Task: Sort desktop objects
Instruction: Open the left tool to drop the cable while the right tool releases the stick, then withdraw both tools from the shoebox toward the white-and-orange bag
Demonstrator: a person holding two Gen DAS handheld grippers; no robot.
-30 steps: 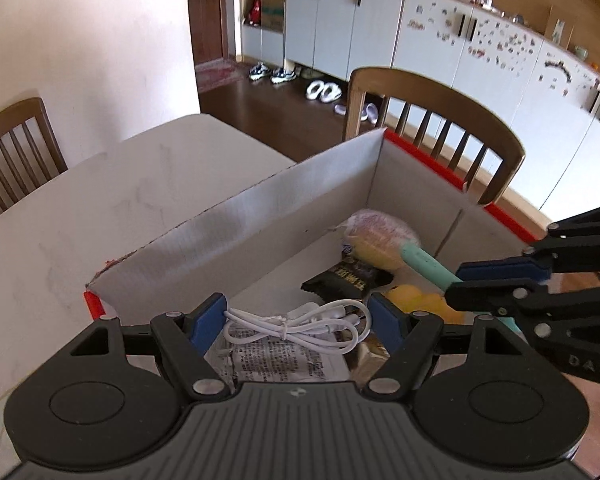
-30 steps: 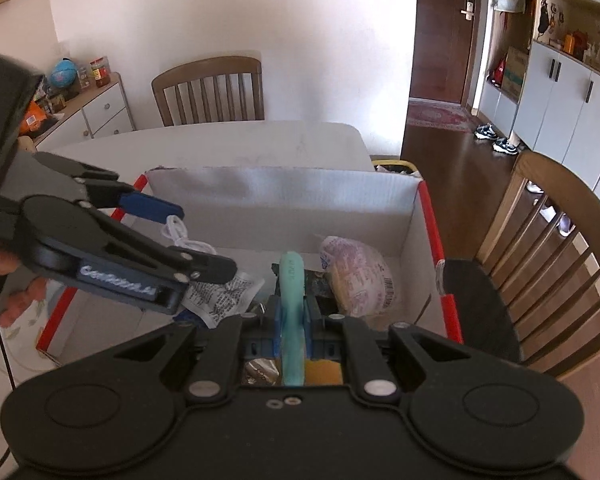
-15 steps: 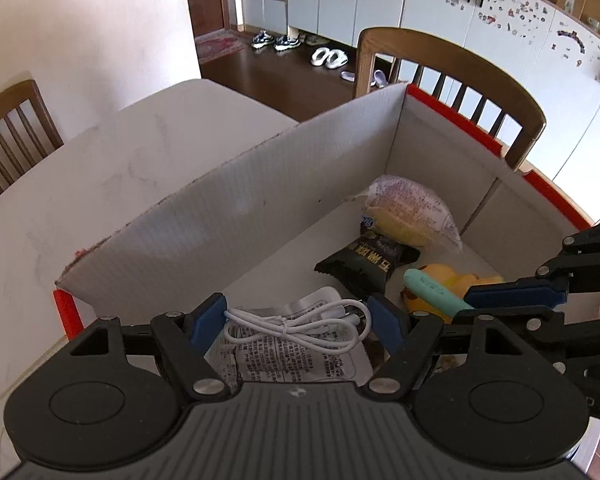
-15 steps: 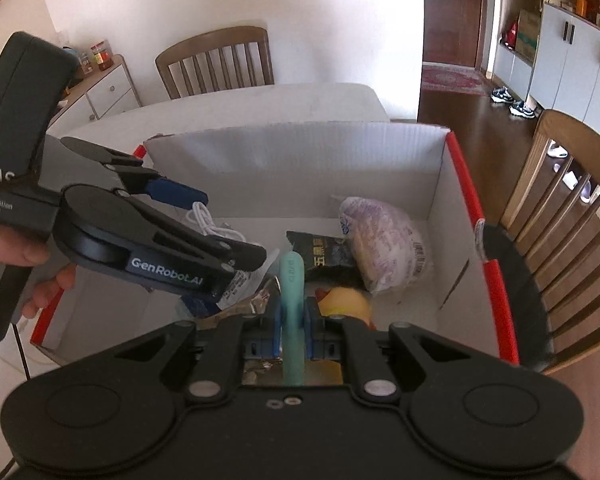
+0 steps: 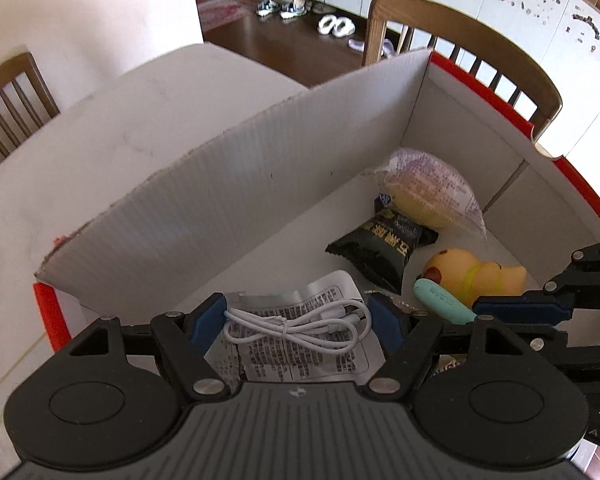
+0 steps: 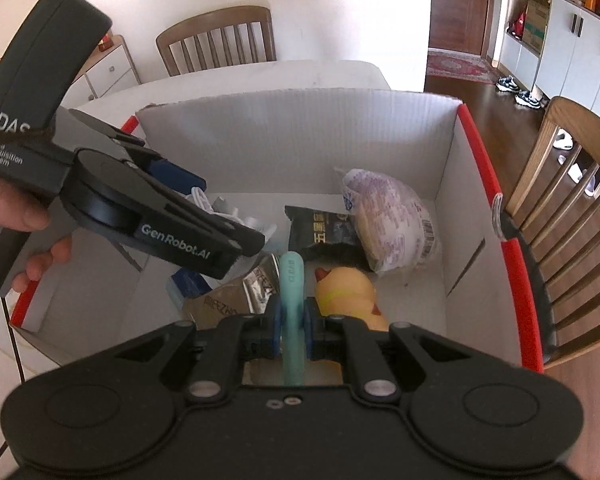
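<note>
A white cardboard box with red edges (image 5: 220,200) (image 6: 300,140) stands on the table. Both grippers hang over it. My left gripper (image 5: 296,322) is shut on a coiled white cable (image 5: 296,326); it also shows in the right wrist view (image 6: 204,200). My right gripper (image 6: 292,322) is shut on a teal stick-shaped object (image 6: 292,280), also seen in the left wrist view (image 5: 440,298). Inside the box lie a yellow rubber duck (image 5: 472,276) (image 6: 348,292), a black snack packet (image 5: 380,248) (image 6: 320,232), a bagged bun (image 5: 432,188) (image 6: 388,216) and a printed sachet (image 5: 300,352).
The box sits on a white table (image 5: 120,120). Wooden chairs stand at the far side (image 6: 216,40), the right (image 6: 572,208) and the left (image 5: 8,96). A foil packet (image 6: 236,296) lies in the box below my right gripper.
Both grippers have moved forward and down over the box, each keeping its object. The box interior and its contents now show more fully.
</note>
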